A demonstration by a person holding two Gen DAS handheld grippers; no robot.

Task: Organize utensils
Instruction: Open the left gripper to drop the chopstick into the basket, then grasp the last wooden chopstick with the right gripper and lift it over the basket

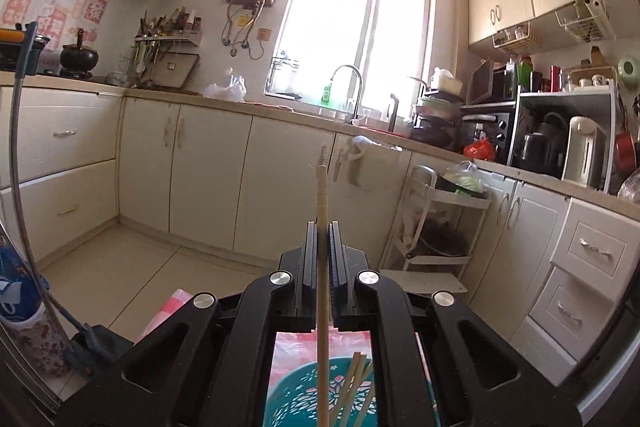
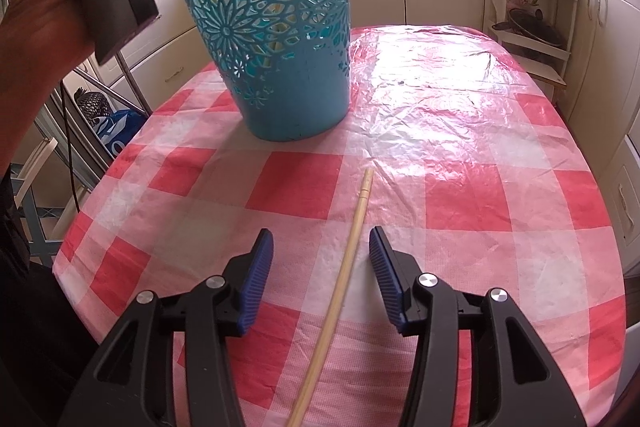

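My left gripper [image 1: 323,227] is shut on a pale wooden chopstick [image 1: 322,267], which runs upright between the jaws. Its lower end hangs over the teal cut-out basket [image 1: 296,393], where a few chopsticks [image 1: 354,383] lean. In the right wrist view the basket [image 2: 276,39] stands on the pink checked tablecloth [image 2: 440,155], with the hand holding the left gripper above it at top left. My right gripper [image 2: 321,241] is open, low over the table. A single chopstick [image 2: 344,275] lies on the cloth between its two blue pads [image 2: 256,279], touching neither.
Cream kitchen cabinets [image 1: 208,163] and a counter with sink [image 1: 348,99] run along the far walls. A white trolley rack [image 1: 436,223] stands right of the table. A blue bag [image 2: 116,131] and a metal frame sit off the table's left edge.
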